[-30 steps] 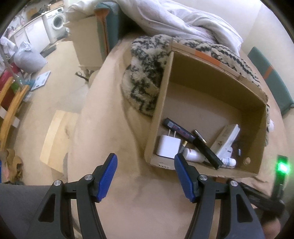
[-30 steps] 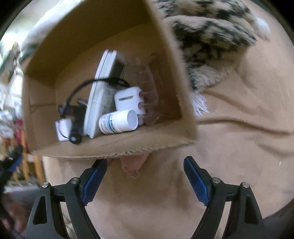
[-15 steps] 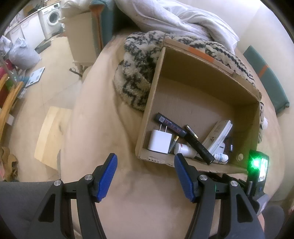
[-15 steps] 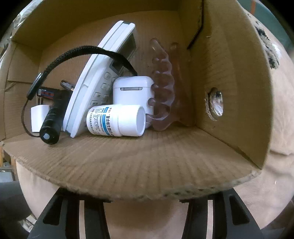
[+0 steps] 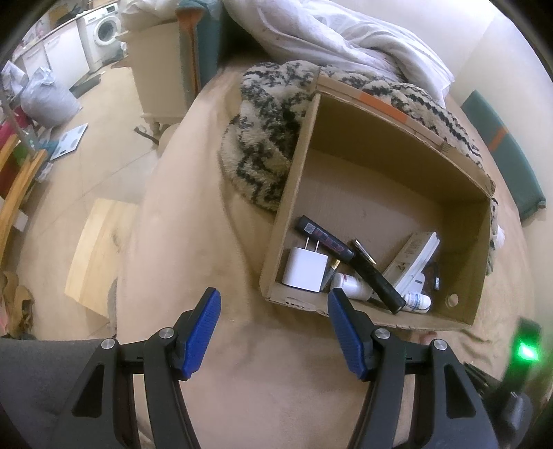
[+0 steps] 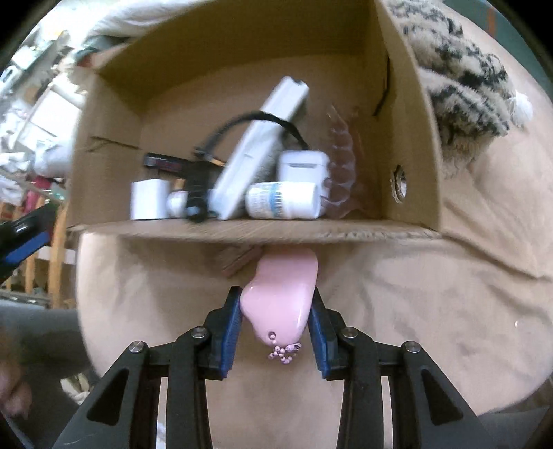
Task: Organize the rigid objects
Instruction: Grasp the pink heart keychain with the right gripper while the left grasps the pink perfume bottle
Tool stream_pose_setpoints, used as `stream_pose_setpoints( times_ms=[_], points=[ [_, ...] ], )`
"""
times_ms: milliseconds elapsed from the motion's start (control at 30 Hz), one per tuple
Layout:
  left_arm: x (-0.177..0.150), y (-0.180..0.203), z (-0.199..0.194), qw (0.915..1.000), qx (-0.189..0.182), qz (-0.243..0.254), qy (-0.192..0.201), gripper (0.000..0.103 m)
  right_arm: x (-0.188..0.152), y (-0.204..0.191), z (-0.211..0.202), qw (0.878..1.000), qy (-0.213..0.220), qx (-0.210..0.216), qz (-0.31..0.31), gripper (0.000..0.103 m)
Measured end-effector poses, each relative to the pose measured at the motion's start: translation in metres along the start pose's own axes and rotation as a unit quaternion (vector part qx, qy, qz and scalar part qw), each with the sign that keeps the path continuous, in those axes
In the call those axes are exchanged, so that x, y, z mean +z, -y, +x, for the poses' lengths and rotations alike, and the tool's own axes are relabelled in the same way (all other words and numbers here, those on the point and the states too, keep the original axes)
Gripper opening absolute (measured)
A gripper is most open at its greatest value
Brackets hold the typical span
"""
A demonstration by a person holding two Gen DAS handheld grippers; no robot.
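An open cardboard box rests on the beige bedcover. It holds a white charger, a black flashlight, a white remote and a pill bottle. The right wrist view also shows a white earbud case and a clear comb in it. My right gripper is closing; its pads press a glossy pink piece with a beaded cord, just in front of the box's near wall. My left gripper stands open over the cover, nothing between its fingers.
A black-and-cream fuzzy blanket lies against the box's left and far sides, with a white duvet behind it. The bed drops off at the left to a floor with a wooden board and a washing machine.
My right gripper went from wide open to shut on the pink piece by the box's front wall, and has drawn back and up. The left gripper has stayed put.
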State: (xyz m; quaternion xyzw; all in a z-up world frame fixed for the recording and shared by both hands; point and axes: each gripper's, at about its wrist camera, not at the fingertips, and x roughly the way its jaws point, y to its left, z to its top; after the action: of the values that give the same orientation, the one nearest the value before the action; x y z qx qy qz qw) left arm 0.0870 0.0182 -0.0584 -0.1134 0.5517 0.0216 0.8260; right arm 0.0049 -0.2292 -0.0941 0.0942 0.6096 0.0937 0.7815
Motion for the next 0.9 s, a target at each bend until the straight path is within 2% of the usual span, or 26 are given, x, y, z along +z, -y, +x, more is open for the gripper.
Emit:
stream_pose_setpoints(
  times_ms=[200, 300, 467, 633, 800, 900],
  points=[
    [-0.002, 0.004, 0.005, 0.9999, 0.009, 0.009, -0.003, 0.061, 0.004, 0.019, -0.066, 0.994, 0.091, 0.058, -0.025, 0.038],
    [-0.005, 0.007, 0.008, 0.9997, 0.015, 0.017, -0.004, 0.061, 0.02, 0.019, -0.083, 0.988, 0.126, 0.075, -0.038, 0.038],
    [-0.011, 0.016, 0.016, 0.9989, 0.008, 0.046, -0.01, 0.061, 0.031, 0.029, -0.085, 0.985, 0.144, 0.082, -0.042, 0.038],
    [-0.035, 0.05, 0.037, 0.9916, -0.006, 0.122, -0.044, 0.061, 0.034, 0.034, -0.079, 0.984, 0.152, 0.091, -0.008, 0.038],
    [-0.062, 0.086, 0.067, 0.9919, -0.015, 0.102, -0.074, 0.061, 0.038, 0.04, -0.077, 0.983, 0.158, 0.096, 0.008, 0.038],
    [-0.068, 0.107, 0.082, 0.994, -0.008, 0.089, -0.062, 0.061, 0.04, 0.041, -0.076, 0.983, 0.156, 0.098, 0.009, 0.038]
  ],
)
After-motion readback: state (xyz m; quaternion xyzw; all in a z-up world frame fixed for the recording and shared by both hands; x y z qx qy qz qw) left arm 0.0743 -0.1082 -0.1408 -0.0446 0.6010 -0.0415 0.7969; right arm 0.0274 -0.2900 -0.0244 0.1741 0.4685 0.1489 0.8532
